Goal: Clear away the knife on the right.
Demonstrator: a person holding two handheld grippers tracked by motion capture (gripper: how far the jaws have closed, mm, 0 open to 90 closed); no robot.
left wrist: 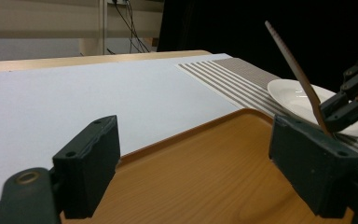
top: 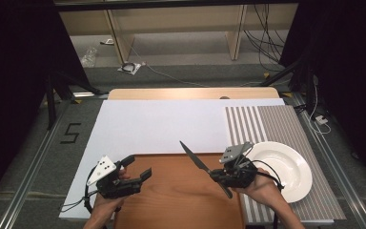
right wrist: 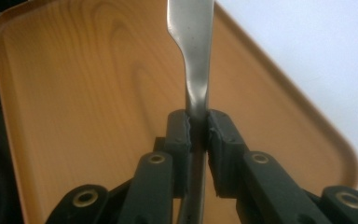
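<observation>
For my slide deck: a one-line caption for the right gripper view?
Right gripper clamps a table knife over the wooden tray.

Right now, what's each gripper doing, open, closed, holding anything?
Left gripper: open, holding nothing, over the wooden tray.
Right gripper: closed on the knife.

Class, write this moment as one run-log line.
right gripper: shut on knife | left gripper: open above tray | plate: empty
</observation>
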